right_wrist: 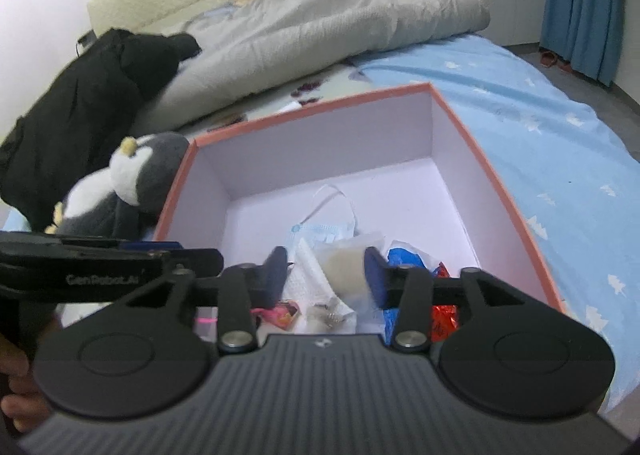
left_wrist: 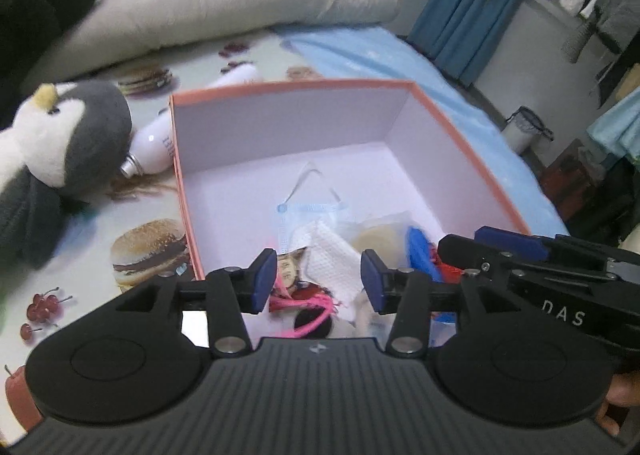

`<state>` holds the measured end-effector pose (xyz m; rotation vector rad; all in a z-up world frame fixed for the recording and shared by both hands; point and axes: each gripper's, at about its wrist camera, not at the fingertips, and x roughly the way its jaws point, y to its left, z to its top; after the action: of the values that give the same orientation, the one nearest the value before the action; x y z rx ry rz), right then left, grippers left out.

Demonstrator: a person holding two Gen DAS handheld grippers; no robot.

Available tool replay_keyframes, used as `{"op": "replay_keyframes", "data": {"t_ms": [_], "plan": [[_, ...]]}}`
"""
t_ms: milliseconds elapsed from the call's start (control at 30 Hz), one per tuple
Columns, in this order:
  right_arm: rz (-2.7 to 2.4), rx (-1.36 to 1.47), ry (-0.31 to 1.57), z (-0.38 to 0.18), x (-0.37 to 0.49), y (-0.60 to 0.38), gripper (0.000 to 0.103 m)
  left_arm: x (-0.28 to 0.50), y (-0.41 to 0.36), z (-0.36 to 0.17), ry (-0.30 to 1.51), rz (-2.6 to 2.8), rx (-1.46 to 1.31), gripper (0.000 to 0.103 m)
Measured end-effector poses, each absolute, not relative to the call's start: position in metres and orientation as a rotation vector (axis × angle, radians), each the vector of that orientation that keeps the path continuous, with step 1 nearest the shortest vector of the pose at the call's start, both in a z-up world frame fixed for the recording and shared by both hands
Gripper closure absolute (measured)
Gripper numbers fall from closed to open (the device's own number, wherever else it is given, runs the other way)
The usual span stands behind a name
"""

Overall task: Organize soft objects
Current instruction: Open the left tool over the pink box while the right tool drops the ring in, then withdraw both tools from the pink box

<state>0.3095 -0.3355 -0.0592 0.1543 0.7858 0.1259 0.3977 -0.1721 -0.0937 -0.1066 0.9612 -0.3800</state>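
Both the left gripper (left_wrist: 318, 279) and right gripper (right_wrist: 326, 275) hover released, holding nothing, over the box (left_wrist: 472, 147), likely because the penguin (left_wrist: 60, 143) at nine o'clock awaits packing.

Both cameras ride just behind their own fingers and look steeply down and forward into the same open pink-rimmed box (left_wrist: 472, 153) on the bed. The left wrist view sits close over the near left edge; the right gripper (left_wrist: 424, 255) juts in from its right side. The right wrist view hangs close beside it, seemingly slightly farther right, with the left gripper (right_wrist: 176, 251) crossing its left side. Both share the box and plush penguin (right_wrist: 132, 175).
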Motion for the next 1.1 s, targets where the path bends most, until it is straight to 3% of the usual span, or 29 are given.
{"op": "replay_keyframes", "data": {"t_ms": [633,1100], "plan": [[0.075,0.171,0.554,0.057,0.152,-0.334,0.057,0.234,-0.152,0.039,0.725,-0.462,-0.094,0.051],[0.098,0.151,0.48,0.071,0.071,-0.323,0.057,0.127,-0.148,0.073,0.632,-0.457,-0.093,0.05]]}}
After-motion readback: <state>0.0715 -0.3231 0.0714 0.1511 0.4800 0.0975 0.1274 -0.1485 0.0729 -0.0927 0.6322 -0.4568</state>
